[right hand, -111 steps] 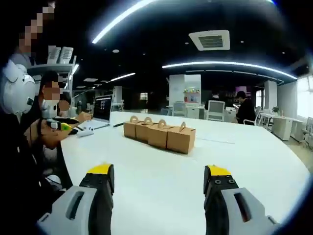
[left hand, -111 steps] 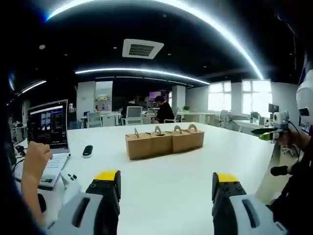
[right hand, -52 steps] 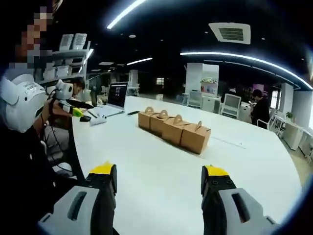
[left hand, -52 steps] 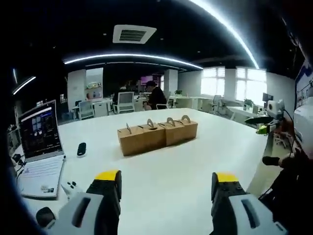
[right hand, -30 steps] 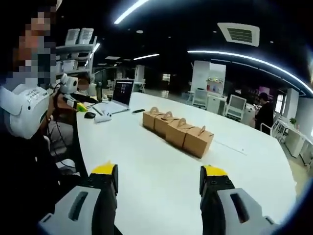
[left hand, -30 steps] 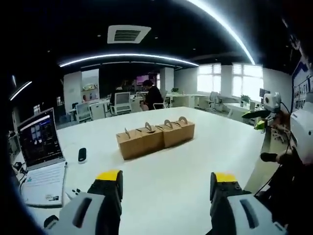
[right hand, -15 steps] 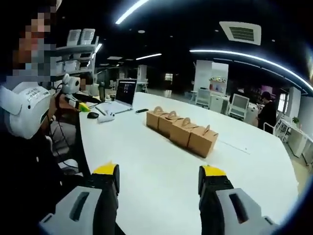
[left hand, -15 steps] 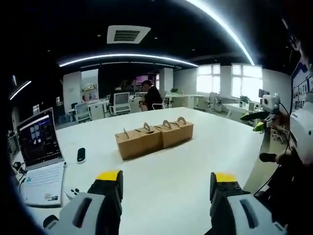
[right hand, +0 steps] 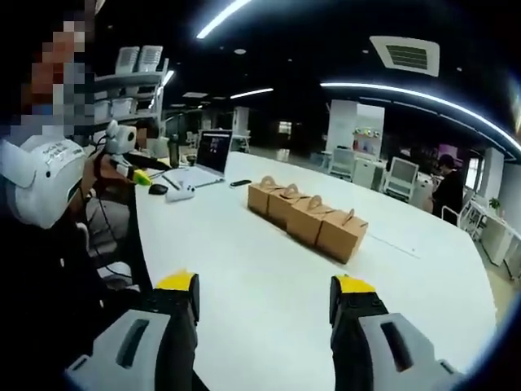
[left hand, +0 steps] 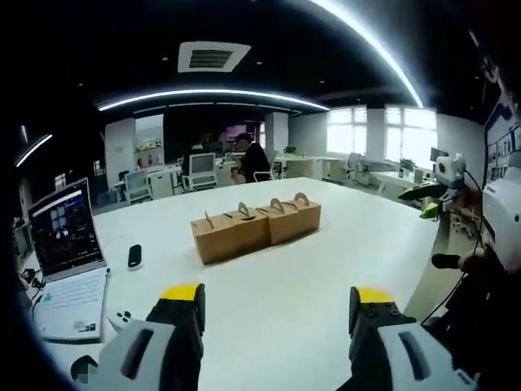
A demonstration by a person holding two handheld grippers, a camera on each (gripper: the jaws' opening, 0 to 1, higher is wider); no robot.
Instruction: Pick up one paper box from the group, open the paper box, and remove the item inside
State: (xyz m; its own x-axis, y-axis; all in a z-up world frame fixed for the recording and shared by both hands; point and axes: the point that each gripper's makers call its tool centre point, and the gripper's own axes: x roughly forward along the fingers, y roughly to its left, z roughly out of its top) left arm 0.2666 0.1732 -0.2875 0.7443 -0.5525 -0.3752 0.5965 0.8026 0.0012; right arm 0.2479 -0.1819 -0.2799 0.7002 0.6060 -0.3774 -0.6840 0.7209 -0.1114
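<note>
Both cameras have drifted a little since the earlier pictures, so the row of four small brown cardboard boxes with looped paper handles (left hand: 256, 230) sits slightly lower and nearer in the left gripper view, and further right in the right gripper view (right hand: 308, 218); the boxes themselves look unmoved. They stand touching one another in a line near the middle of the broad white desk (left hand: 277, 285), well apart from both claws. The left claw (left hand: 275, 305) hangs over the near edge of the desk with its yellow-tipped jaws wide apart and nothing between them. The right claw (right hand: 262, 293) is just the same, jaws apart and empty. An open silver laptop with a lit screen (left hand: 61, 244) and a small dark mouse (left hand: 135, 256) lie off to one side, and a white game controller (right hand: 179, 193) rests near the laptop. Another person in a white helmet (right hand: 37, 181) stands at the desk's edge. No box has been picked yet. These boxes look light and thin-walled, so I would guess a hard squeeze would crush them; an end box is the easiest to take, pinched by its handle loop or gently across its side walls.
</note>
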